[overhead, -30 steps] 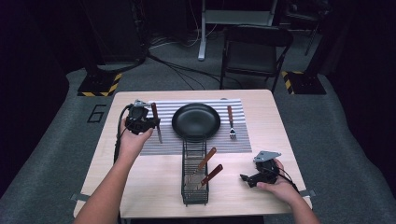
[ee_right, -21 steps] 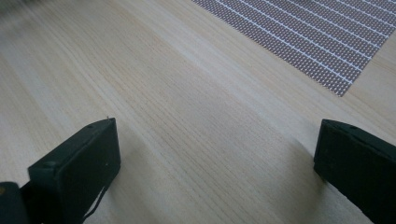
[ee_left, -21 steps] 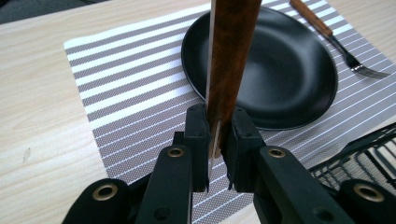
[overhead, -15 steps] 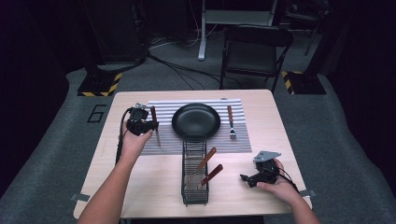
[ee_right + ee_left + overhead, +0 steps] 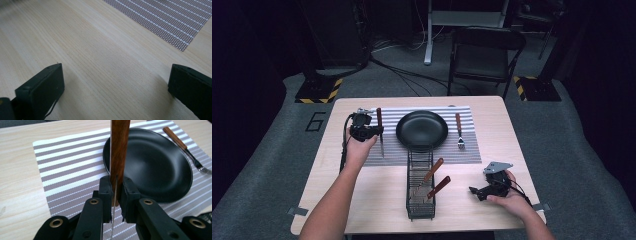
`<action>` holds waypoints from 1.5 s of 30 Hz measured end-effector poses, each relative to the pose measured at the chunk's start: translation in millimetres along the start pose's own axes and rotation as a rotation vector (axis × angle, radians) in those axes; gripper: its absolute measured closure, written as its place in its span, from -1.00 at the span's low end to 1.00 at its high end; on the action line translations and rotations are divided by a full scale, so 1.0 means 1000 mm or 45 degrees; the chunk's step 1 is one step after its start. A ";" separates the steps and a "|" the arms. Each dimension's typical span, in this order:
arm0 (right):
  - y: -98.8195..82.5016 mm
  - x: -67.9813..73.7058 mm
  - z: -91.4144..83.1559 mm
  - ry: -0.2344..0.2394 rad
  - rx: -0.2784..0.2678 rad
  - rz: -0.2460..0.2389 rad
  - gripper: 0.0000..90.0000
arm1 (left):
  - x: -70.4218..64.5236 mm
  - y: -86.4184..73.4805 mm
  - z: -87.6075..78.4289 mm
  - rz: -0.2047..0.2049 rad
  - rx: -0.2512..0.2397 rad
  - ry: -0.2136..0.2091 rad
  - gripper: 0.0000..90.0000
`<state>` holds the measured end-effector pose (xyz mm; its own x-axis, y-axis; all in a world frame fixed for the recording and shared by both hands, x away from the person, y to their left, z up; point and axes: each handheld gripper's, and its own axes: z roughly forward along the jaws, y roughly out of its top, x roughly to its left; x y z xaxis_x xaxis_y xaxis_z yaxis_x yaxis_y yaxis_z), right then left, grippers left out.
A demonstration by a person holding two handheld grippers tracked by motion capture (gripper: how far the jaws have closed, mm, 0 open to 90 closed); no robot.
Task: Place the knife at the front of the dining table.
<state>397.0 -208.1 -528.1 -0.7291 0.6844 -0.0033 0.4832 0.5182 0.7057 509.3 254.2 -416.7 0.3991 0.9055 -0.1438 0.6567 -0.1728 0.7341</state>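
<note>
The left claw (image 5: 116, 195) grips the knife (image 5: 380, 131), handle away from the person, blade toward them.

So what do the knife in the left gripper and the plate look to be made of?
Knife: handle looks like reddish-brown wood with visible grain, semi-gloss; the thin blade edge looks like bright metal. Plate: black with soft highlights, a satin finish; glazed ceramic or melamine, can't tell which.

The left gripper (image 5: 371, 129), held out on an extended forearm, has its jaws clamped tight on a knife (image 5: 119, 150). The right gripper (image 5: 482, 190) rests low in the right hand (image 5: 507, 199), jaws spread wide.
</note>
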 end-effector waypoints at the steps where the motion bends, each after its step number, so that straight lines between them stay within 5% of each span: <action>1: 0.000 0.000 0.000 0.000 0.000 0.000 -1.00 | 0.001 0.000 0.001 -0.007 -0.006 0.000 0.78; 8: 0.000 0.000 0.000 0.000 -0.001 -0.001 -1.00 | 0.006 0.001 0.016 -0.088 -0.044 0.009 0.79; 21: 0.000 0.000 0.000 0.000 0.000 0.000 -1.00 | 0.016 0.004 0.041 -0.212 -0.041 0.027 0.79; 29: 0.000 0.000 0.000 0.001 0.000 -0.001 -1.00 | 0.018 0.006 0.053 -0.234 -0.011 0.029 0.79; 45: 0.000 0.000 0.000 0.000 0.000 0.000 -1.00 | 0.033 -0.001 0.077 -0.407 -0.026 0.034 0.79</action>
<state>397.0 -208.1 -528.2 -0.7293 0.6842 -0.0034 0.4828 0.5181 0.7060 570.8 254.0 -473.3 0.1574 0.9225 -0.3524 0.7334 0.1298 0.6673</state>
